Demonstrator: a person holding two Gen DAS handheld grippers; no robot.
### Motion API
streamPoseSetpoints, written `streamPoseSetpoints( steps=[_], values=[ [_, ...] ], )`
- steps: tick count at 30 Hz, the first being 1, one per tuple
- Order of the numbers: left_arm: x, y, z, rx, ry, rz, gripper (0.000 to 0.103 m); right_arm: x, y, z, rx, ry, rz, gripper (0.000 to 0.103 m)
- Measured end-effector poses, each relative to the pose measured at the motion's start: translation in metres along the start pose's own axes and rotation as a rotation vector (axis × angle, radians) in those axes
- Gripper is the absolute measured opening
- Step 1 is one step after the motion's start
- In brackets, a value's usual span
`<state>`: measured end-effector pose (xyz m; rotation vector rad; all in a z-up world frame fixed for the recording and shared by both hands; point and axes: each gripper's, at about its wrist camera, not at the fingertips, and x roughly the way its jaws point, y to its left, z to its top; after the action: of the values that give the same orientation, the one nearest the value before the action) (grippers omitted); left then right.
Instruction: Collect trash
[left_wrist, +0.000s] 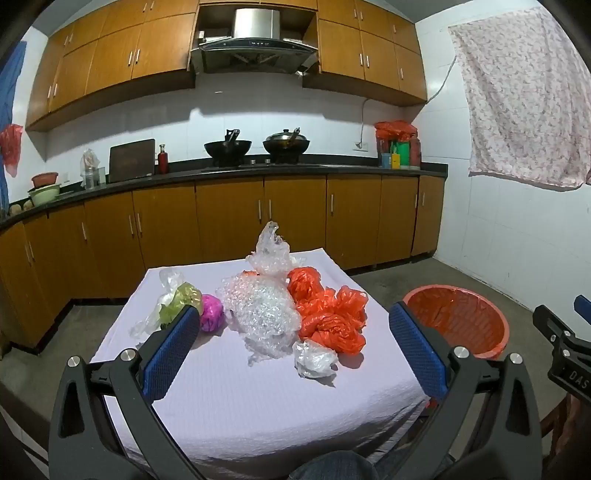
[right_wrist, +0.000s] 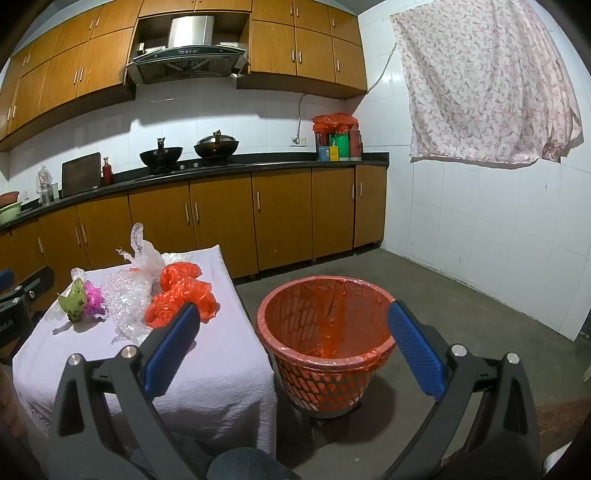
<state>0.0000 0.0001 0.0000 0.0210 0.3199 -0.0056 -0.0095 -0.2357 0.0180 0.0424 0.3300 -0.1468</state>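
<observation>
Crumpled trash lies on a table with a pale lilac cloth (left_wrist: 236, 391): bubble wrap (left_wrist: 264, 308), orange plastic bags (left_wrist: 330, 319), a small white wad (left_wrist: 314, 360), a pink ball (left_wrist: 211, 312), a green bag (left_wrist: 181, 301) and clear film (left_wrist: 271, 249). My left gripper (left_wrist: 295, 332) is open and empty, above the table's near side. My right gripper (right_wrist: 291, 330) is open and empty, over the orange-lined basket (right_wrist: 325, 332) on the floor to the table's right. The trash also shows in the right wrist view (right_wrist: 129, 299).
The basket (left_wrist: 458, 317) stands by the table's right edge. Wooden cabinets (left_wrist: 229, 221) and a dark counter with woks (left_wrist: 229, 147) run along the back. A floral cloth (left_wrist: 524, 96) hangs on the tiled right wall. Concrete floor (right_wrist: 461, 317) surrounds the basket.
</observation>
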Motion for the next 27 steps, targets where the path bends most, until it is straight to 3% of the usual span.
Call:
streamPoseSetpoints(
  steps=[27],
  values=[
    [0.0004, 0.0002, 0.0, -0.004, 0.007, 0.0, 0.101, -0.0004, -0.0004, 0.0001, 0.0, 0.002, 0.0, 0.099]
  ],
)
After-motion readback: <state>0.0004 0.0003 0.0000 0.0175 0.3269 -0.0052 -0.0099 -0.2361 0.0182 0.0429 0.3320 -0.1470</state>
